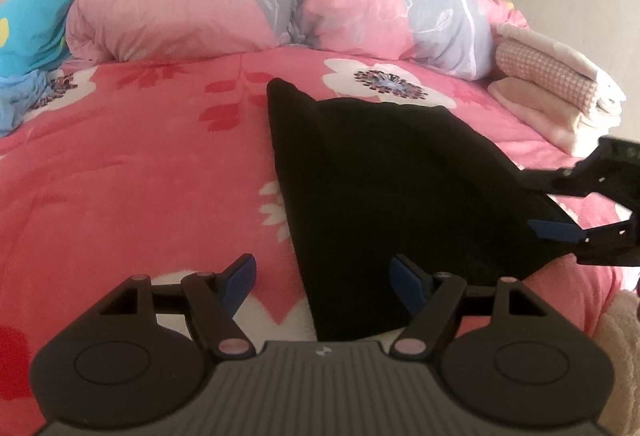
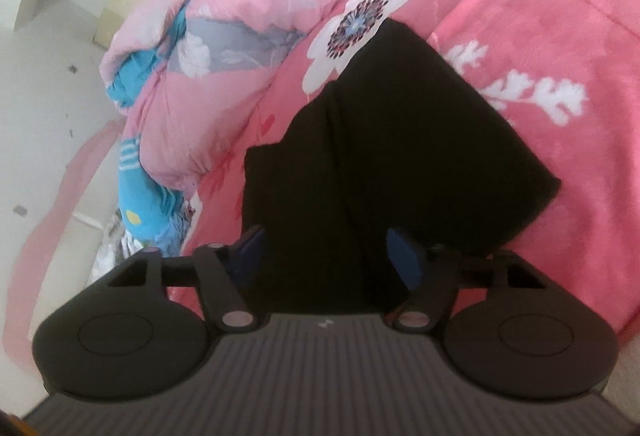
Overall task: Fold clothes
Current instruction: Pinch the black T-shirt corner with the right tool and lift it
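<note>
Black garment (image 1: 384,180): dark cloth, partly folded, lying flat on the pink floral bedspread (image 1: 132,172) of a bed, right of centre in the left wrist view. Its type cannot be told.

Left hand-held gripper (image 1: 322,282): jaws apart, blue pads either side of the garment's near left corner, not pressing it.

Right hand-held gripper (image 2: 332,256): at the garment's right edge, jaws part-way apart with black cloth between the blue pads; whether they pinch it cannot be told.

Rolled quilt (image 1: 224,0): pink and grey floral, bunched along the far side of the bed.

Folded linen stack (image 1: 560,92): pink checked and cream pieces, far right on the bed.

Blue cloth (image 1: 28,36): heaped at far left.
</note>
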